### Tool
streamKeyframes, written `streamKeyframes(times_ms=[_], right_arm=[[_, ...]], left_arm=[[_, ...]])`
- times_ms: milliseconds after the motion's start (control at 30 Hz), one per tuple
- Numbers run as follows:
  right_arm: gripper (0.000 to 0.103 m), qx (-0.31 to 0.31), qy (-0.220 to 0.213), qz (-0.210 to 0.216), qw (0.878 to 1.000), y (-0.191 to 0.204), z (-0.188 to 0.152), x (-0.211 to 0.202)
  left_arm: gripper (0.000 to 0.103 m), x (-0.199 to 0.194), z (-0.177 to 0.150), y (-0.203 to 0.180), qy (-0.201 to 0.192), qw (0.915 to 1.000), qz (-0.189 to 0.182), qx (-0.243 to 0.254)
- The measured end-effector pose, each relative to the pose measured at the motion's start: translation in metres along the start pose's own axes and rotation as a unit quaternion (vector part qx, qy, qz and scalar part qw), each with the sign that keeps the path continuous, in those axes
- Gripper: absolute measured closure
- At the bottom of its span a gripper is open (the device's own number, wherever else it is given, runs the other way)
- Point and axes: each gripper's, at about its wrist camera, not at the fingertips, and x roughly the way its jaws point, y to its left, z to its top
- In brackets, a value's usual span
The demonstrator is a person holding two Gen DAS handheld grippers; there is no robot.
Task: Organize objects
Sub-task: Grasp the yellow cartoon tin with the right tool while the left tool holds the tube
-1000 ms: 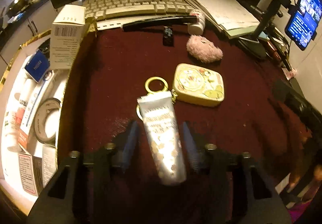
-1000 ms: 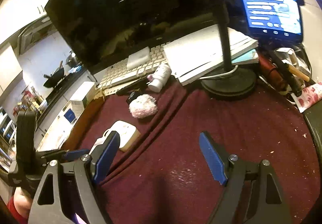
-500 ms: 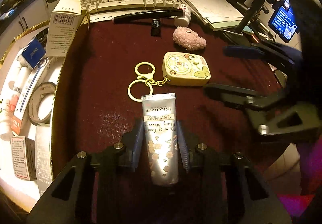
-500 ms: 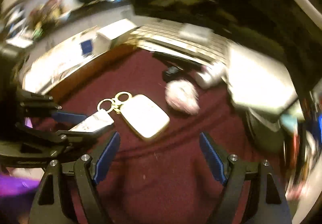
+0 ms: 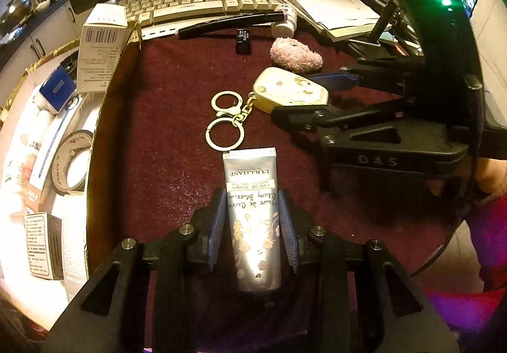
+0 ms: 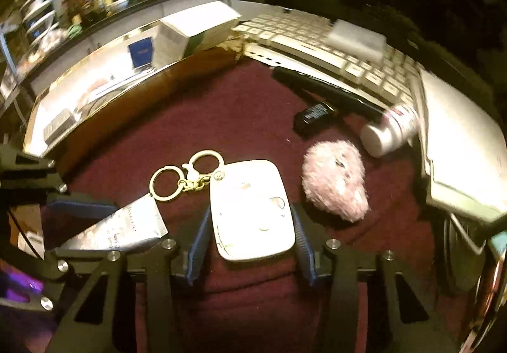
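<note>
- The hand cream tube (image 5: 253, 220), on the maroon cloth (image 5: 171, 131), is clenched by the left gripper (image 5: 253, 226); its protruding end could be snagged on the keyrings (image 5: 225, 118).
- The right gripper (image 6: 250, 239), jaws just closing, is clamped around the cream pouch (image 6: 252, 210); the chained rings could be dragged.

Glossy printed hand-cream tube (image 5: 253, 216); shiny gold metal key rings (image 5: 225, 118); matt maroon cloth (image 5: 174, 99); fluffy pink pompom (image 5: 296, 55).

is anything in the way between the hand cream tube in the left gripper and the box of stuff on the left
Nothing visible blocks it. Only bare maroon cloth lies between the hand cream tube and the box's brown wall; the tube must clear that wall.
</note>
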Motion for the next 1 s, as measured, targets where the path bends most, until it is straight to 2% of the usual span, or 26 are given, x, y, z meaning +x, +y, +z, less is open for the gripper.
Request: streamKeyframes(times_ms=[167,300,400,567,667,767,867,1000], right_arm=[[0.055,0.033,0.0,-0.012,0.999,-0.001,-0.011,-0.01],[0.055,0.072,-0.007,-0.017,0.997,-0.004,-0.015,-0.015],[0.055,0.097,-0.034,-0.023,0.994,-0.007,-0.02,-0.029],[0.055,0.16,-0.078,-0.017,0.984,-0.021,-0.035,-0.053],[0.055,0.195,-0.099,-0.012,0.976,-0.026,-0.048,-0.064],[0.055,0.218,-0.104,-0.002,0.97,-0.028,-0.057,-0.063],[0.055,0.219,-0.094,-0.004,0.971,-0.027,-0.059,-0.056],[0.055,0.21,-0.09,-0.014,0.973,-0.023,-0.058,-0.052]], left_arm=[[0.07,0.001,-0.001,-0.007,-0.022,0.9996,0.013,0.013],[0.07,0.0,-0.001,-0.004,-0.034,0.9994,-0.009,-0.008],[0.071,-0.001,0.0,0.006,-0.035,0.9982,-0.034,-0.035],[0.071,-0.001,0.0,0.007,-0.036,0.9977,-0.037,-0.043],[0.071,0.0,0.0,0.001,-0.037,0.9988,-0.022,-0.026],[0.07,0.004,-0.001,-0.01,-0.044,0.9986,0.025,0.018],[0.07,0.004,-0.005,-0.021,-0.058,0.9949,0.061,0.056],[0.07,0.003,-0.008,-0.021,-0.06,0.9932,0.069,0.072]])
